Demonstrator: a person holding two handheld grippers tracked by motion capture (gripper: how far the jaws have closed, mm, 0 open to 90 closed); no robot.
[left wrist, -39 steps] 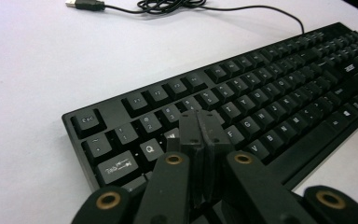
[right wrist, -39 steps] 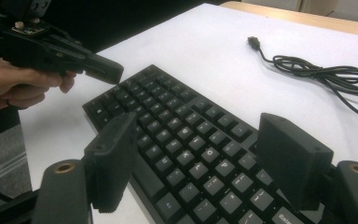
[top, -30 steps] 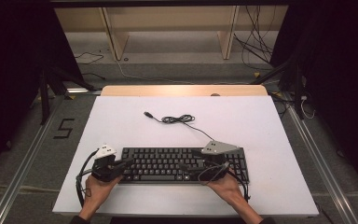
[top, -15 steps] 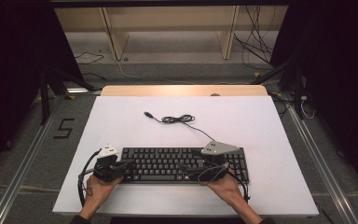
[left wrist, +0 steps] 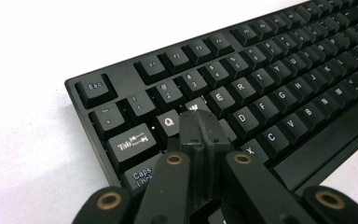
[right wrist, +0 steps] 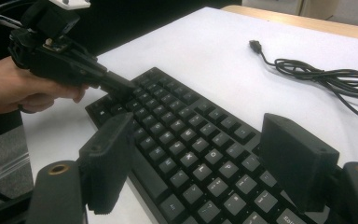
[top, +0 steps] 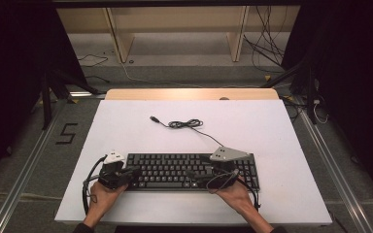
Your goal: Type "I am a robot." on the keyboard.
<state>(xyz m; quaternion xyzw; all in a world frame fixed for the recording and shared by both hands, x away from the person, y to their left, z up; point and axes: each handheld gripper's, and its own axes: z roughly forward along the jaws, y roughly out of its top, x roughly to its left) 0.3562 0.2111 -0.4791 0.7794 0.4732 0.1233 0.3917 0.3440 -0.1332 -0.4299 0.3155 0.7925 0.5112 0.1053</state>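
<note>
Black keyboard [top: 192, 171] lies flat on the white table [top: 272, 131], at the near edge, roughly at 6 o'clock of the tabletop, long side parallel to the person's side. Its cable [top: 190, 124] runs from the rear edge toward 12 o'clock and ends in a loose coil with the plug [top: 153, 118] lying free, well apart from any socket; the board is judged unconnected.

Left gripper [left wrist: 199, 122]: jaws pressed together, nothing between them. In the left gripper view the joined tips sit over the upper-left letter rows, between the Q key [left wrist: 168, 121] and the W key [left wrist: 194, 107], touching or just above the caps; contact cannot be confirmed. The closed jaws form a single narrow point, judged suited to pressing one key without catching its neighbours. In the high view this gripper is at 9 o'clock of the keyboard, held by the left hand [top: 102, 194].

Right gripper [right wrist: 200, 158]: jaws stand wide apart, holding nothing, poised above the middle keys with a pad to either side. In the high view it sits at about 3 o'clock of the keyboard, the right hand [top: 235, 194] behind it at the near edge.

Judgement: both hands are stationed as for typing, one at each end of the board. The left tool is prepared for a keystroke; the right is not yet, as open jaws would strike several keys.
</note>
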